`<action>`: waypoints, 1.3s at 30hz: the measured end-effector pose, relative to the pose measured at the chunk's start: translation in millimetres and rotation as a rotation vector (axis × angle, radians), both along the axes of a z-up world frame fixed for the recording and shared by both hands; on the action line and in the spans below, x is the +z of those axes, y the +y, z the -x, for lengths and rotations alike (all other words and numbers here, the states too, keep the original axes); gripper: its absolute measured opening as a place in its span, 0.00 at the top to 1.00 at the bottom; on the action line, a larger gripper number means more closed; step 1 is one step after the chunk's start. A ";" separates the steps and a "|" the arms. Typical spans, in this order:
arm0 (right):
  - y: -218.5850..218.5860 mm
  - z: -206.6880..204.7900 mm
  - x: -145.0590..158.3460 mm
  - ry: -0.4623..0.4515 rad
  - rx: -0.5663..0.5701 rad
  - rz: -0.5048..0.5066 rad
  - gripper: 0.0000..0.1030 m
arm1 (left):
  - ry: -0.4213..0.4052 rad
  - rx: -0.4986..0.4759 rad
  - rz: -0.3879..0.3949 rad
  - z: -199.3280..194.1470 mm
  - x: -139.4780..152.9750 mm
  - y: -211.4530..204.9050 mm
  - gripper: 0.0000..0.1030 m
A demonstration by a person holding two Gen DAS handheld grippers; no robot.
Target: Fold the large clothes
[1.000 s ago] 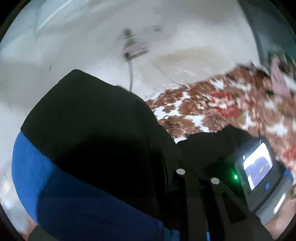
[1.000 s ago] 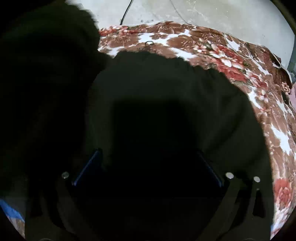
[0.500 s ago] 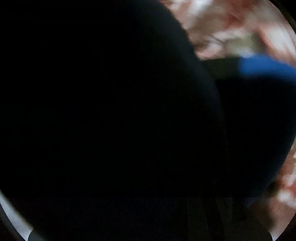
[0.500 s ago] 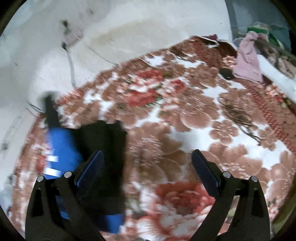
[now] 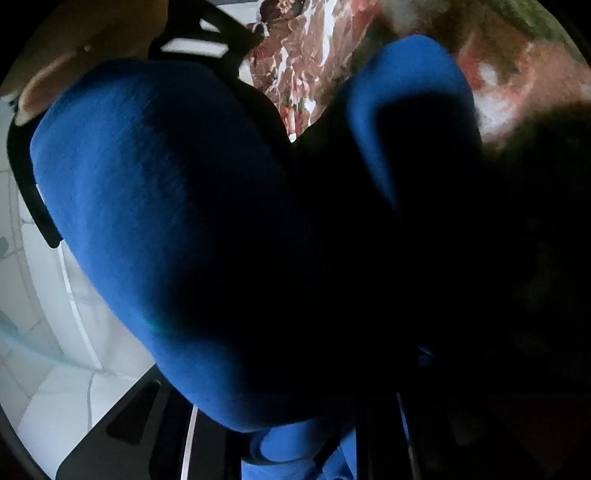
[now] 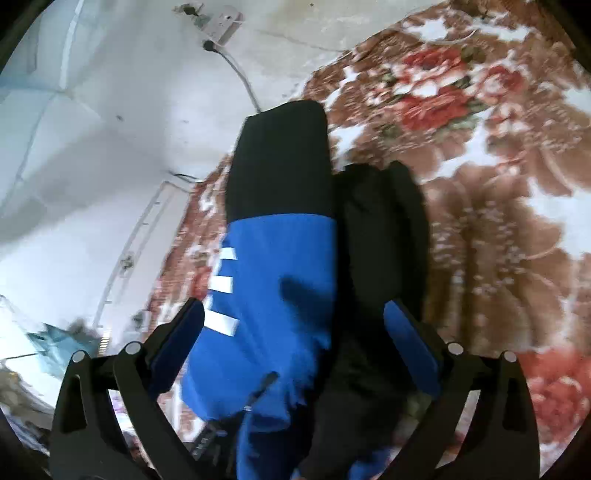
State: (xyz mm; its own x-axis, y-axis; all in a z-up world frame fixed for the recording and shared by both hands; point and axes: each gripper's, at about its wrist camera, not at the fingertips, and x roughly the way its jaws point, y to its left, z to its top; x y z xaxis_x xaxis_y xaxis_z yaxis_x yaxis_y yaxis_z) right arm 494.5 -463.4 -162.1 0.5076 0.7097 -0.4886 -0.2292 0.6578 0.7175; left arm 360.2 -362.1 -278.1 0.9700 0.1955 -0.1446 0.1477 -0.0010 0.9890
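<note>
A blue and black garment with white stripes (image 6: 273,280) hangs bunched in front of my right gripper (image 6: 295,328), above the floral blanket (image 6: 498,184). The right gripper's blue-padded jaws stand wide apart on either side of the cloth and do not pinch it. In the left wrist view the same garment (image 5: 166,206) fills nearly the whole frame, draped right over the camera. My left gripper's fingers are hidden behind the cloth, and only part of its black frame (image 5: 129,424) shows at the bottom.
A white tiled floor (image 6: 92,147) lies left of the blanket, with a power strip and cable (image 6: 221,22) on it. Small clutter (image 6: 55,343) sits at the left edge. A hand shows at the top left of the left wrist view (image 5: 55,77).
The right gripper has gone from buried in black cloth to open, with the garment now hanging between its jaws. The left view went from dark to blue cloth close up.
</note>
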 end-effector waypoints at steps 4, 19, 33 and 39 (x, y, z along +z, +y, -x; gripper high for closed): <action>7.0 -13.1 -5.1 0.012 0.108 -0.112 0.05 | 0.005 -0.021 0.001 2.6 3.9 7.1 0.86; 29.9 -30.7 -23.8 0.050 0.202 -0.155 0.49 | 0.006 -0.103 0.044 -6.9 15.2 14.0 0.87; 7.4 -2.1 10.2 -0.094 0.118 -0.100 0.92 | 0.048 -0.231 0.240 18.3 78.1 34.4 0.29; -6.0 19.0 34.1 -0.138 0.042 -0.052 0.93 | 0.186 -0.242 0.410 51.7 139.9 52.8 0.19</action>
State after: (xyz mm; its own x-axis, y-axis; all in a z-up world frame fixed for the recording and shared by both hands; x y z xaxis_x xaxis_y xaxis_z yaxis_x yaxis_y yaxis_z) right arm 475.5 -469.4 -128.0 0.5370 0.7541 -0.3780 -0.3545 0.6084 0.7101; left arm 308.4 -309.3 -138.2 0.9309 -0.1408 -0.3369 0.3649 0.3253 0.8724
